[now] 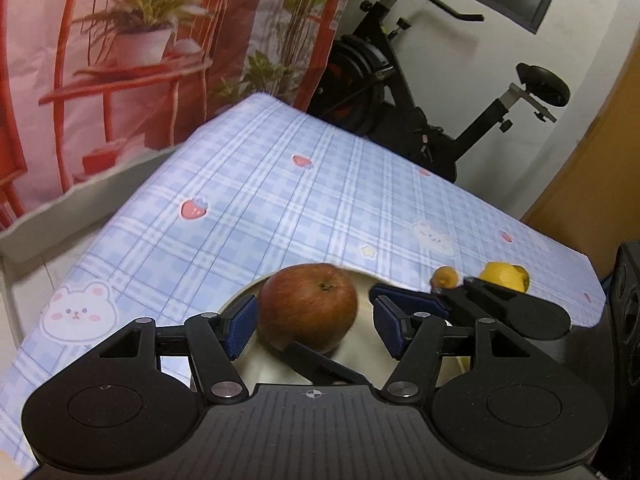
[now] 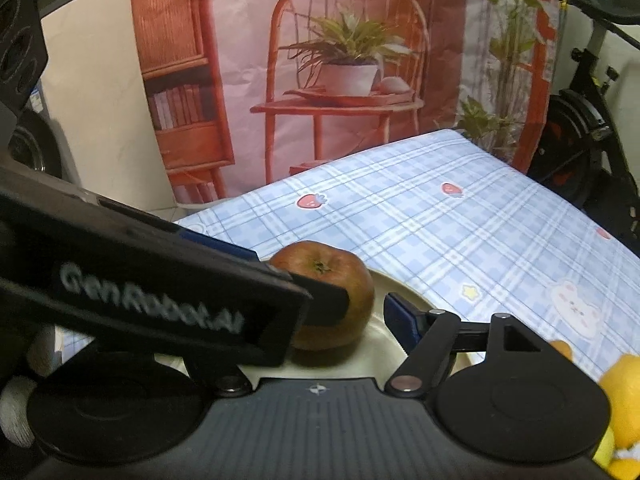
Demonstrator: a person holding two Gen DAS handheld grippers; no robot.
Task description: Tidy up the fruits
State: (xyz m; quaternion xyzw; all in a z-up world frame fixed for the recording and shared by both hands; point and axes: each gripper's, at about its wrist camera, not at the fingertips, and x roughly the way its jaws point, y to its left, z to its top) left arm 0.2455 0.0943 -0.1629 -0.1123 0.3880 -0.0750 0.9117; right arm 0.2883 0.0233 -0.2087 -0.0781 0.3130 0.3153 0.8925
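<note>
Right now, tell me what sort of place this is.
Probably a room at home: an exercise bike stands behind a table with a cartoon-print cloth, and a printed backdrop hangs behind.

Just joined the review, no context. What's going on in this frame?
A person with two handheld grippers is sorting fruit on a table with a blue plaid cloth. A red apple sits on a pale plate. The left gripper is open, its blue pads either side of the apple without squeezing it. The right gripper is open too, crossing close beside the left gripper over the same plate. A lemon and a small orange fruit wait on the cloth, off the plate.
</note>
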